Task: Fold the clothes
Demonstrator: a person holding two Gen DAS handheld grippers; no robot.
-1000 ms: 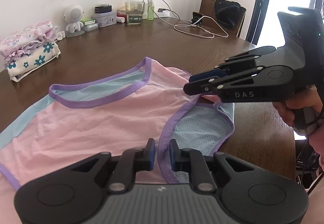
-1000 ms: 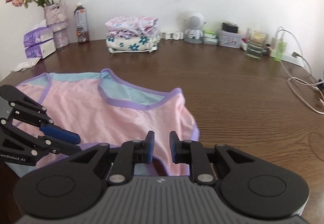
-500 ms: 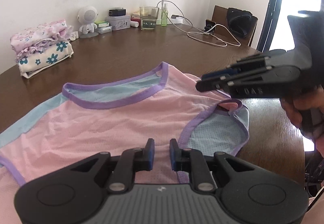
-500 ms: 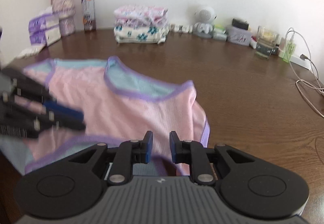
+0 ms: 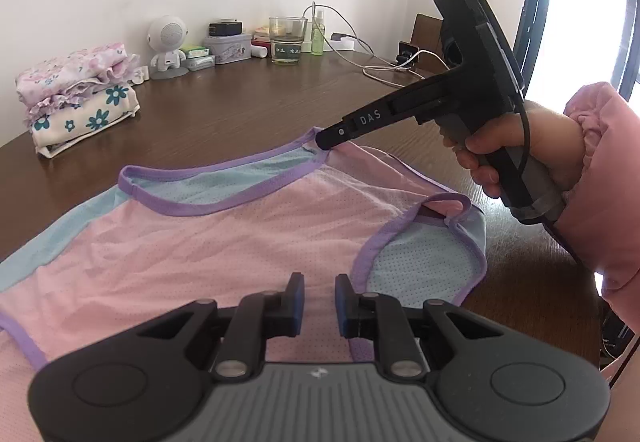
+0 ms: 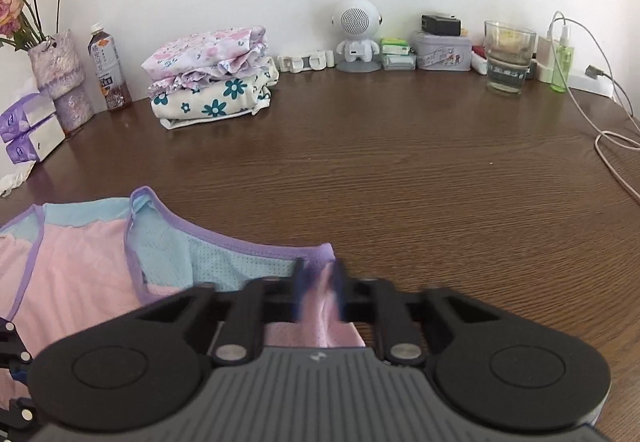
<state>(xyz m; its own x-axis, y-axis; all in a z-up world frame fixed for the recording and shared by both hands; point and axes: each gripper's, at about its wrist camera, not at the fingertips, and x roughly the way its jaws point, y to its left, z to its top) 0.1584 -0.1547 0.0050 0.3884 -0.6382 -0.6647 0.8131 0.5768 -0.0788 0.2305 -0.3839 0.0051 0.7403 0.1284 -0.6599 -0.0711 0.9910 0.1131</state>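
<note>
right gripper [image 6: 318,292] nipping pink top [image 5: 224,242] at shoulder strap | left gripper [image 5: 319,300] narrowly parted, empty | lift gently, keep hem flat

Daylight blows out the window [image 5: 580,2] at right; fisheye bends and darkens the corners; the right claw [image 6: 319,292] fingertips are motion-blurred.

Left wrist view: low over the pink top [image 5: 224,242], facing the far wall and window, close.
Right wrist view: at the top's collar, facing the wall across the counter [image 6: 400,170].
Shared: folded pile [image 5: 76,98], robot-shaped speaker [image 6: 357,34], glass [image 6: 507,58].
</note>
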